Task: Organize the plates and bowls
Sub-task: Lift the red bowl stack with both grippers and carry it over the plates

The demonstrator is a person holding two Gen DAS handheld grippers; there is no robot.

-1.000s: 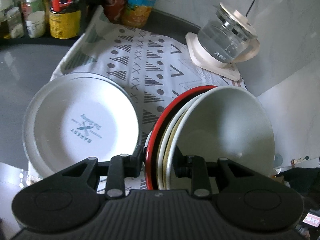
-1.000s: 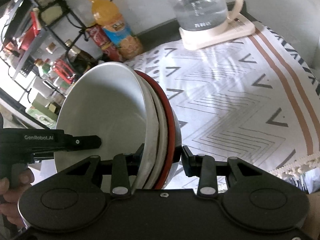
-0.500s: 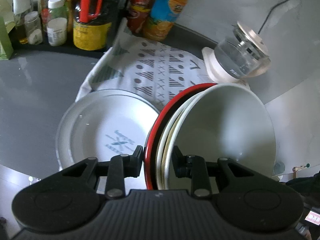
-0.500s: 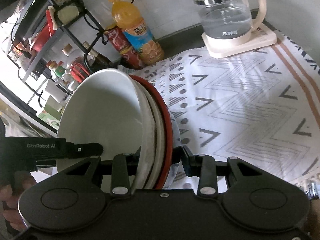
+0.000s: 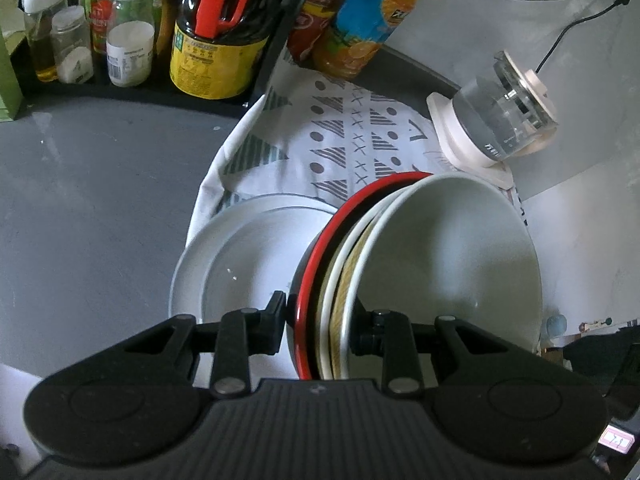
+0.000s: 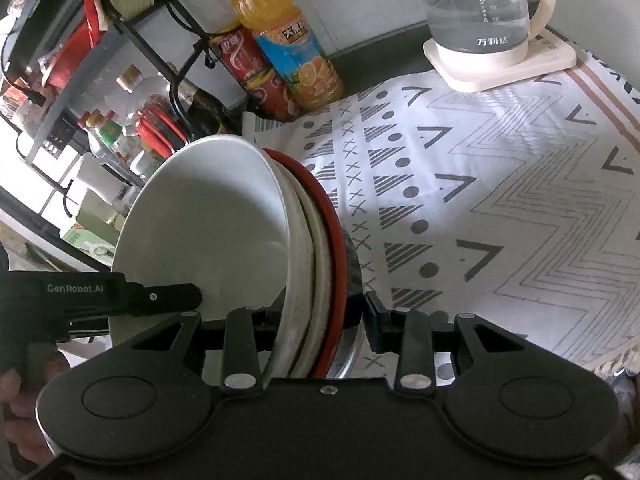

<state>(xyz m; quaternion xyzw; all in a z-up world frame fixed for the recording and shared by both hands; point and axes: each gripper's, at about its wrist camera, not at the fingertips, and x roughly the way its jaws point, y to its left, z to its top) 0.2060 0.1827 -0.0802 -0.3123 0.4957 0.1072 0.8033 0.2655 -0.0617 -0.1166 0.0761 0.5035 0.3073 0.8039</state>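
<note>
Bowls (image 5: 440,264), nested, clamped at opposite rims by left gripper (image 5: 318,320) and right gripper (image 6: 320,316), held above the cloth (image 6: 480,200). Plate (image 5: 240,256) lies beside, apparently beneath. Setting down remains.

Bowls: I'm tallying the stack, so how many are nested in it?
3 show by their rims: the white bowl innermost, a cream bowl behind it, and the red-rimmed black bowl outermost. Thinner ones could hide between.
</note>
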